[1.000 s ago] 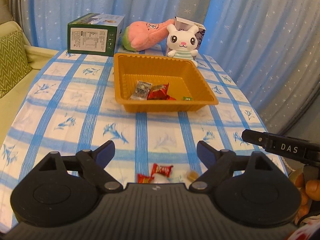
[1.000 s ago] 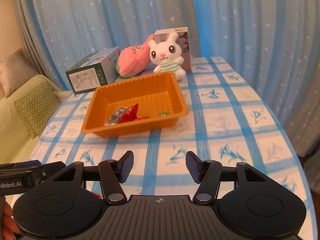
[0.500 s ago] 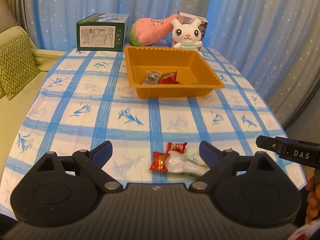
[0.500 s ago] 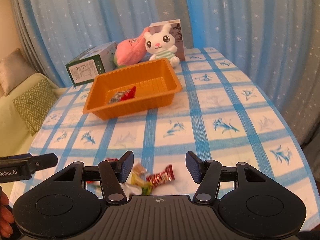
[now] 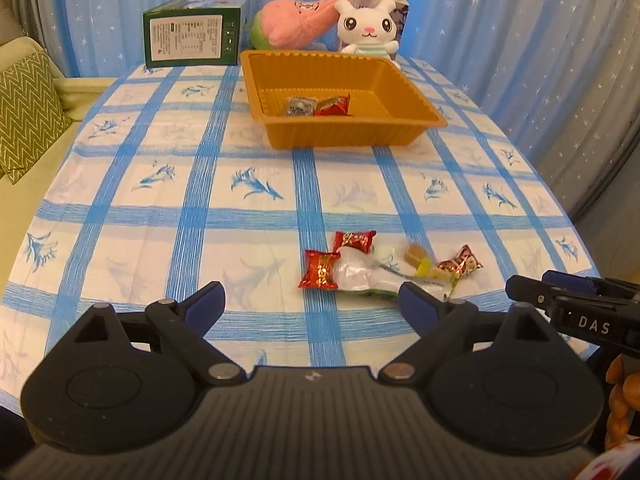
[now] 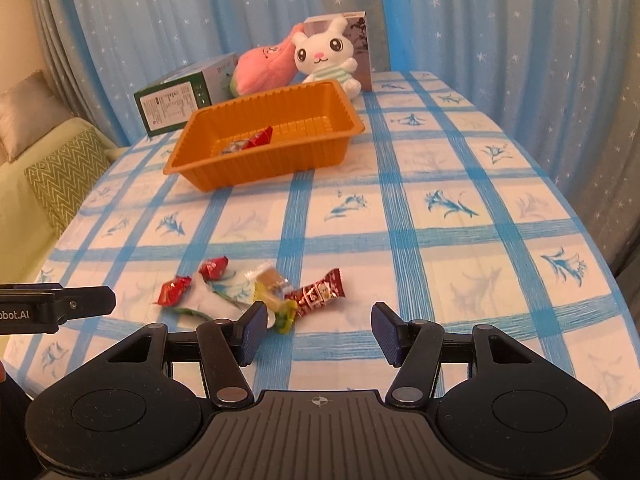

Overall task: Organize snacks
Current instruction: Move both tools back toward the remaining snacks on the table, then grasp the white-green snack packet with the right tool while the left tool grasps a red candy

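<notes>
Clear wrapper (image 5: pixel 362 276) contents unreadable, left tongs (image 5: pixel 312 304) agape

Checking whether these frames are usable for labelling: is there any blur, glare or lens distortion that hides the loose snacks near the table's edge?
Left wrist view: fisheye bends the table edge and curtains, dark corners; red candy sharp, the clear wrapper glares whitish, the yellow candy slightly smeared. Right wrist view: same bowing, warm light, soft shadows; snacks readable, though the right gripper covers part of the green-yellow wrapper.
</notes>
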